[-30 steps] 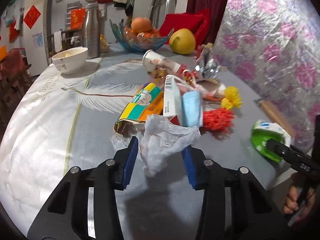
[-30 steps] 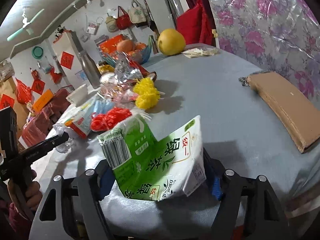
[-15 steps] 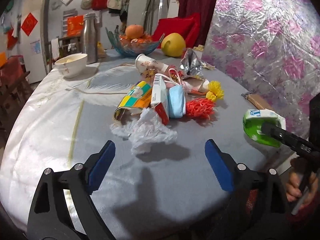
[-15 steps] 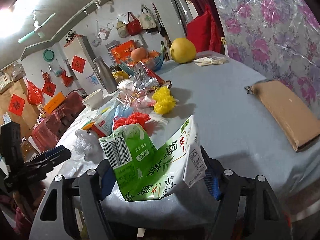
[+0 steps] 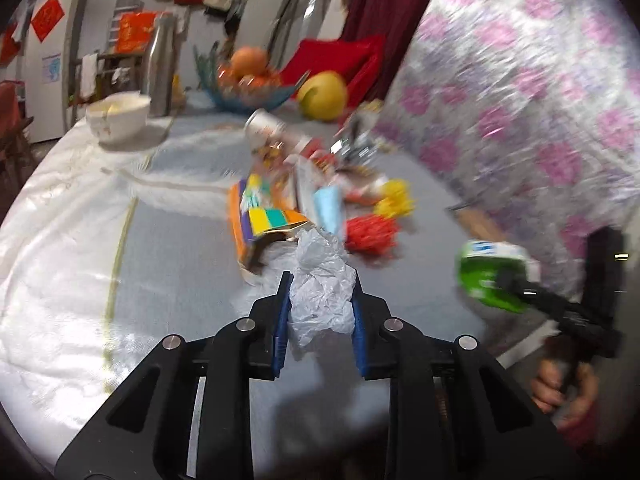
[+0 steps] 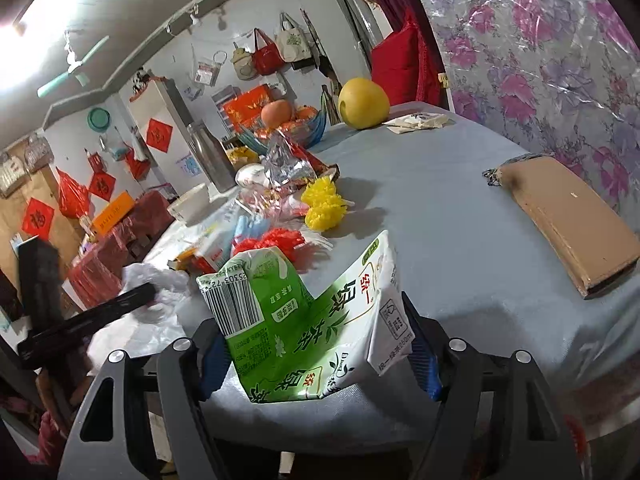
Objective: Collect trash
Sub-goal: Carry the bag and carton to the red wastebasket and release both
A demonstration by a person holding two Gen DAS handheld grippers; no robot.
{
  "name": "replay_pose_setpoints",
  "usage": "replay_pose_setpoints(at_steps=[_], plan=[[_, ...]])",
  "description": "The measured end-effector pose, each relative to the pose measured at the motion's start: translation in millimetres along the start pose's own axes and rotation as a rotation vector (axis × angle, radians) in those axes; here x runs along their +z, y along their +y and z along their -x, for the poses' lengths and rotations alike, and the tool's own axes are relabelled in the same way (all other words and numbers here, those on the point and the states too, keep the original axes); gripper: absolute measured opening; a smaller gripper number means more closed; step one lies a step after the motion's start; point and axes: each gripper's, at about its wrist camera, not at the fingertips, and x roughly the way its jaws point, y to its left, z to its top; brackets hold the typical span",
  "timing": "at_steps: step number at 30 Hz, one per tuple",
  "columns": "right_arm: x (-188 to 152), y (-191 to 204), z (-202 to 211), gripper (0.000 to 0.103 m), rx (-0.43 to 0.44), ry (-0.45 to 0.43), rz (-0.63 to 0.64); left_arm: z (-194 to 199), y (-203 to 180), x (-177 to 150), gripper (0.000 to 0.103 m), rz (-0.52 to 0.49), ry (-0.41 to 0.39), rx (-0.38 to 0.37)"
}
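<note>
Fruit bowl [image 5: 250, 90] behind litter pile [image 5: 316, 200] on table [image 5: 80, 240].

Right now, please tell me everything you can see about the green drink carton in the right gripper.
The green drink carton is a soft paper pack, green and white, printed with tea leaves, Chinese characters and a barcode. It is crushed and dented, its top folded over. It sits tilted between the jaws of the right gripper, whose blue pads press its two sides, over the near edge of the grey tablecloth.
</note>
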Motion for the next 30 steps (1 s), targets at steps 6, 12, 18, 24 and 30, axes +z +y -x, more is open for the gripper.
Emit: replay_pose_setpoints(at_steps=[6, 12, 18, 24, 30], plan=[[6, -1, 23, 0.073, 0.021, -0.043, -0.017, 38, -13, 23, 0.027, 0.006, -0.073, -0.075], [8, -9, 50, 0.073, 0.003, -0.085, -0.019, 39, -33, 35, 0.027, -0.026, -0.074, -0.093], [-2, -36, 94, 0.073, -0.082, -0.094, -0.019, 31, -79, 34, 0.027, -0.119, -0.05, -0.173], [-44, -92, 121, 0.073, -0.255, 0.023, -0.071, -2, -132, 18, 0.027, -0.197, 0.06, -0.278], [-103, -167, 97, 0.076, -0.388, 0.241, -0.186, -41, -179, -4, 0.028, -0.26, 0.187, -0.34]])
